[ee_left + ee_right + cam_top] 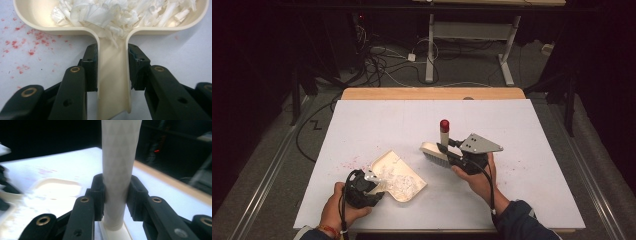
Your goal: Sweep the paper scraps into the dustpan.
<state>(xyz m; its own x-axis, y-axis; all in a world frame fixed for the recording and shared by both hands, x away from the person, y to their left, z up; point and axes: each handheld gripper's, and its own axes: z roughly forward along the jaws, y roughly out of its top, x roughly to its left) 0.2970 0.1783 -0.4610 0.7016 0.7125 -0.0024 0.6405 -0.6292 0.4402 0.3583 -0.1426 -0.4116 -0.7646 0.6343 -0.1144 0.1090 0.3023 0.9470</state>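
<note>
Dark room w/ cables on the floor behind; a white tabletop [362, 120] is carrying the work, red crumbs [22, 40] still scattered on it left of the dustpan. The dustpan [398, 176], cream, is lying flat near the front edge, its tray heaped w/ white shreds [112, 12]. Its handle is running back between the jaws of the left hand-held gripper [362, 187], which is pinching it from both sides & bracing the pan. To the right, apart from the pan, the brush [436, 150] is hovering w/ bristles down, red-capped handle upright; the right hand-held gripper [447, 152] is clamping that handle low, just above the brush head. Step in hand, as I judge it: sweeping debris into the pan, most white bits already in, brush between strokes. Next move prob. calls for carrying the brush across to the red crumbs on the pan's far side & dragging them toward the pan's open lip, while the left keeps the pan pressed flat so nothing slips under.
</note>
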